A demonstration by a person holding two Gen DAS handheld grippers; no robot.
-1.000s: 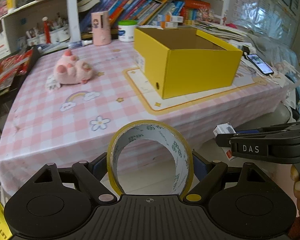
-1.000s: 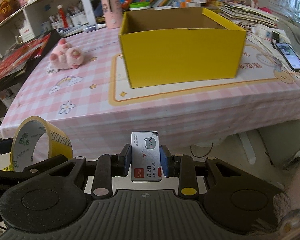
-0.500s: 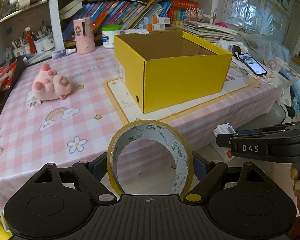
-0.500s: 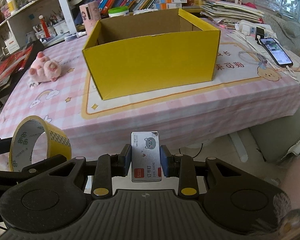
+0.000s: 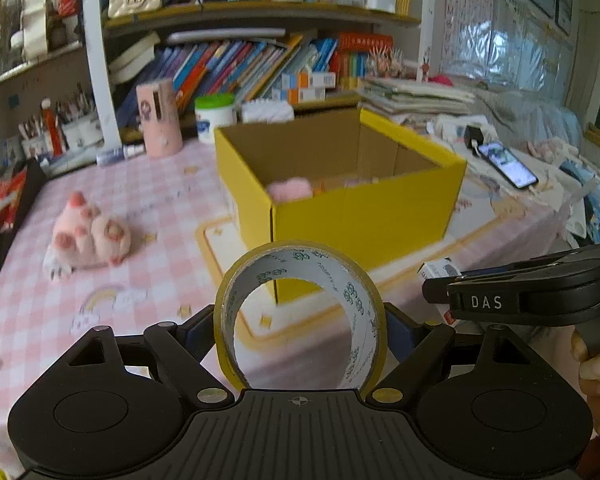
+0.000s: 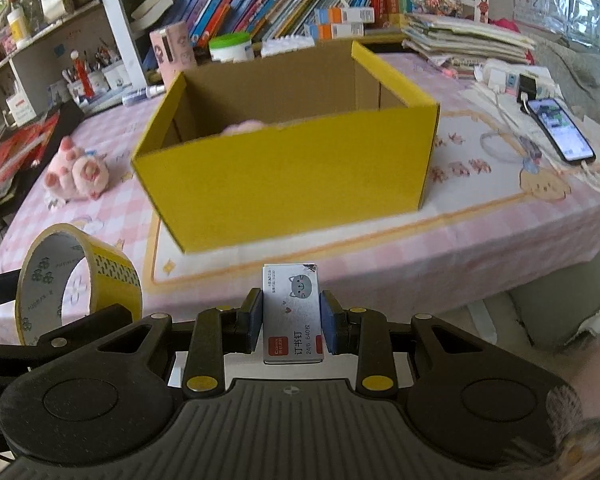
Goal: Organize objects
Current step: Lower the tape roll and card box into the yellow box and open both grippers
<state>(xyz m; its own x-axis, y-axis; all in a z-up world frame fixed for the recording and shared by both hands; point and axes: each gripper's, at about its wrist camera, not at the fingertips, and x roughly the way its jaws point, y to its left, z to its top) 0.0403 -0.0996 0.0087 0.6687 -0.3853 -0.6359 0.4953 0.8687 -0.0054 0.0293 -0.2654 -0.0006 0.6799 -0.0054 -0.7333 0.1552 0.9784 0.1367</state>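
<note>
Pink checked cloth, left wrist view: tablecloth (image 5: pixel 148 184) covers the table; bookshelves (image 5: pixel 236 64) stand behind.
Left gripper (image 5: pixel 300 332): clamped on a tape roll (image 5: pixel 300 312) held upright, short of the yellow box (image 5: pixel 340 184).
Right wrist view, table: box (image 6: pixel 288 168) near the middle, plush toy (image 6: pixel 78 174) to its left, phone (image 6: pixel 560 128) to its right.
Right gripper (image 6: pixel 292 320): closed on a staples box (image 6: pixel 293 314).

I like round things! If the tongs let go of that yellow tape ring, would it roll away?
Probably. The yellow roll of tape is a hollow ring held on edge, so it could roll. It looks stiff and light. Laid flat in the yellow cardboard box, it should stay.
</note>
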